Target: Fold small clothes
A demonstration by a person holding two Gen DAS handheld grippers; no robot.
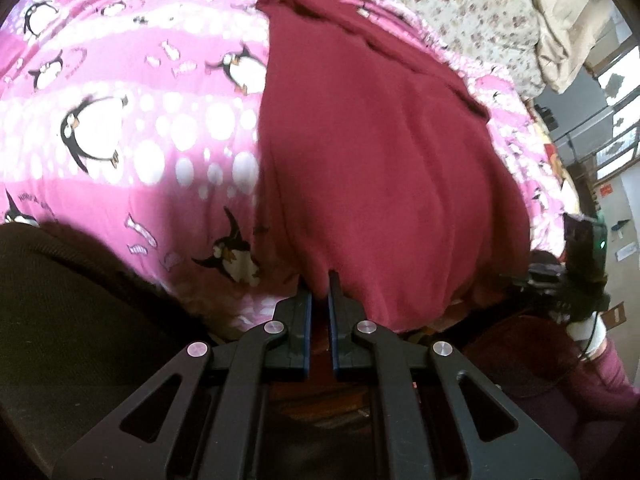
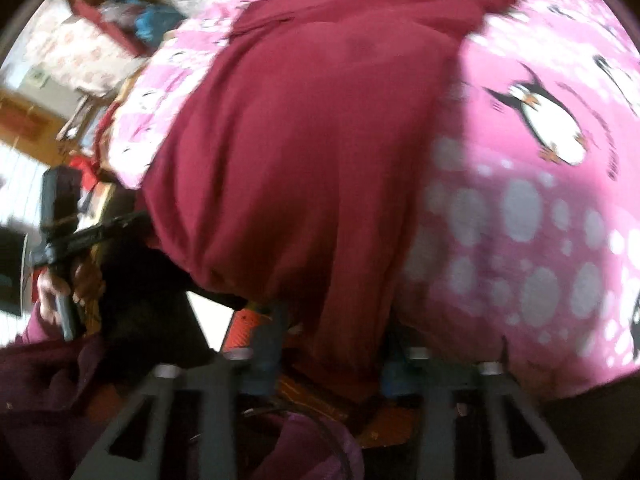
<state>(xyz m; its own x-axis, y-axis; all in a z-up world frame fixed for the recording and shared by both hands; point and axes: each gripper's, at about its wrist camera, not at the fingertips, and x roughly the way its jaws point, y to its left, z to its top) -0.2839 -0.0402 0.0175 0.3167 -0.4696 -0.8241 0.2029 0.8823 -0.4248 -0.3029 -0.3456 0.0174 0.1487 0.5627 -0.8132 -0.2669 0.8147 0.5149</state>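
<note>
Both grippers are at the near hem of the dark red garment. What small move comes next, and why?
Probably carry the hem forward over the dark red knit garment, toward its far end: the left gripper pinches the hem, the garment lies flat on the pink penguin-print blanket.

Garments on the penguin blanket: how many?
1: the maroon garment spread across the penguin blanket, its near hem pinched by the left gripper. A dark fabric at lower left is unclear; others may lie hidden.

One maroon garment (image 1: 372, 152). One pink penguin-print blanket (image 1: 132, 128). One floral sheet (image 1: 472, 12), far right. Two grippers: left gripper (image 1: 320, 292), right gripper (image 2: 328, 356).
</note>
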